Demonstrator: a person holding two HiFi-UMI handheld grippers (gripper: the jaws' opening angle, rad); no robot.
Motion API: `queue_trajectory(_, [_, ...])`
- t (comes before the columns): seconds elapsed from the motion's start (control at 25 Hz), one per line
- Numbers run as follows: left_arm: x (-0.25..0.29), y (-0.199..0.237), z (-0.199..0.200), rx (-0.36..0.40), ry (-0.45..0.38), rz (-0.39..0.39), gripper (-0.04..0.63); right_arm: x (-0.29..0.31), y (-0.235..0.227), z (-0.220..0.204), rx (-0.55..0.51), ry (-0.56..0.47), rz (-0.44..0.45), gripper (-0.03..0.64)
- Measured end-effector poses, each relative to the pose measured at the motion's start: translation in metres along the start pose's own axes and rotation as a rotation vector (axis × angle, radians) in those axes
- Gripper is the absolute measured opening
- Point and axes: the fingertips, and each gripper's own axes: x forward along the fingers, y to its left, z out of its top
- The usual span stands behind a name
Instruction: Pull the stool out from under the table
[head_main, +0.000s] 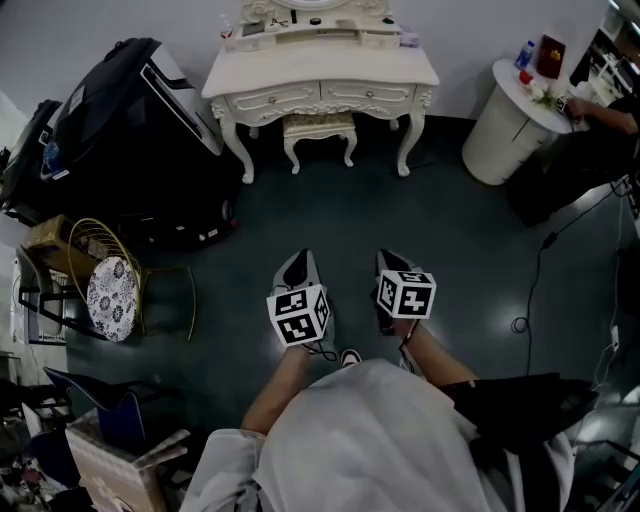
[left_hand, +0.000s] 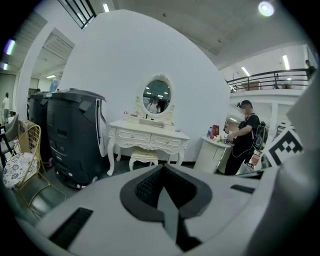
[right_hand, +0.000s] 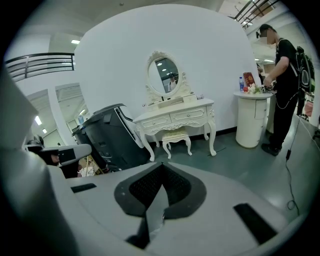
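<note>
As far as the views show, nothing is done yet: the stool (head_main: 318, 128) sits tucked under the white surface (head_main: 320, 75), well apart across the floor from the left gripper (head_main: 302, 262) and right gripper (head_main: 393, 260), each with jaws pressed together and empty, so approach, grasp and pull all remain.

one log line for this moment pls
phase: pre-grasp | stool: under table, untouched | left gripper: shut, empty | right gripper: shut, empty
</note>
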Motion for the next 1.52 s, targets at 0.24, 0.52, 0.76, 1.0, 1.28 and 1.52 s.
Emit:
queue_trajectory(0.24, [0.045, 0.016, 0.019, 0.000, 0.005, -0.014, 0.009, 0.036, -0.009, 0.034, 0.002, -0.011, -0.033, -0.002])
queue_trajectory(0.52, [0.100, 0.052, 0.056, -0.017, 0.011, -0.033, 0.009, 0.088, 0.005, 0.076, -0.005, -0.004, -0.056, -0.002])
queue_trajectory(0.76, [0.146, 0.087, 0.083, -0.021, 0.018, -0.041, 0.009, 0.132, 0.012, 0.110, 0.000, -0.006, -0.090, -0.002])
queue_trajectory(1.0, [0.192, 0.119, 0.115, -0.017, 0.022, -0.074, 0.009, 0.174, 0.022, 0.146, 0.004, -0.016, -0.118, 0.000])
queue_trajectory(1.28, [0.233, 0.146, 0.140, -0.030, 0.015, -0.081, 0.009, 0.207, 0.032, 0.173, 0.010, -0.016, -0.132, -0.002])
queue_trajectory(1.52, [0.250, 0.163, 0.135, -0.081, 0.029, -0.077, 0.009, 0.226, 0.032, 0.179, 0.009, 0.003, -0.149, -0.002])
